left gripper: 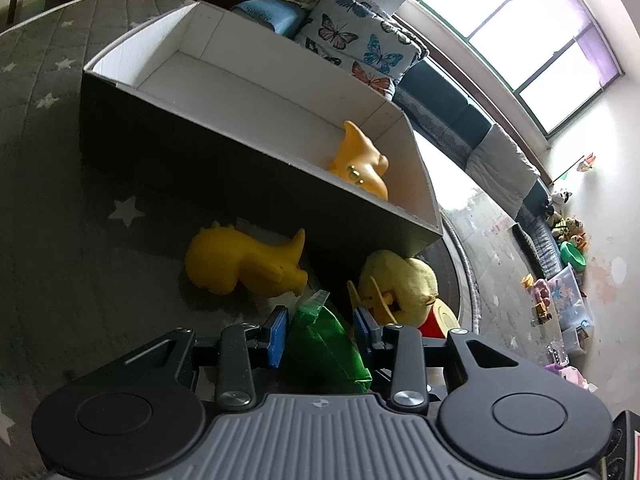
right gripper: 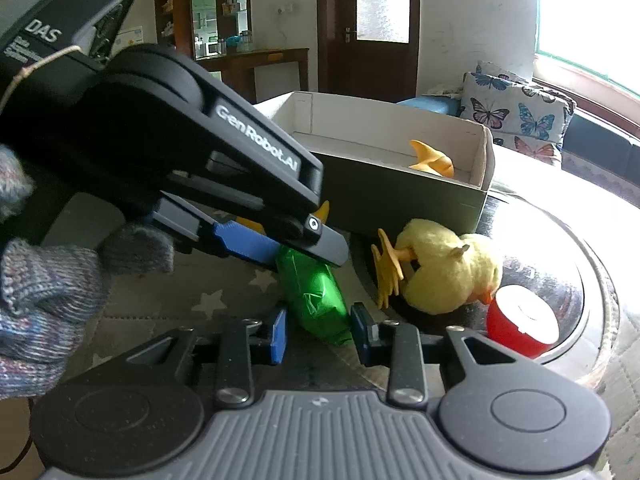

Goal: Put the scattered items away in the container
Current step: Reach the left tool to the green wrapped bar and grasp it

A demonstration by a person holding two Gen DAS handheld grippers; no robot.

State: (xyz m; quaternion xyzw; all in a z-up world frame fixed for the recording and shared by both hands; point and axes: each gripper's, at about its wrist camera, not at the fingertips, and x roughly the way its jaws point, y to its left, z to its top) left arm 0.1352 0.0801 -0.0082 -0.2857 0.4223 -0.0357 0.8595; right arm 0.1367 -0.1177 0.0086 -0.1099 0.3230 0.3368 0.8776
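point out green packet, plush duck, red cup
green packet (right gripper: 316, 292): right wrist view, mid-body of the wrapper.
plush duck (right gripper: 448, 276): right wrist view, fluffy body.
red cup (right gripper: 516, 328): right wrist view, side wall.

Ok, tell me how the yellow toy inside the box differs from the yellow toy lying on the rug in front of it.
The orange-yellow toy sits inside the box, in its right end; the yellow toy lies outside, on the star rug by the box's dark front wall. The boxed one is more orange and glossy; the rug one is plainer yellow and matte. Both look like moulded animal figures.
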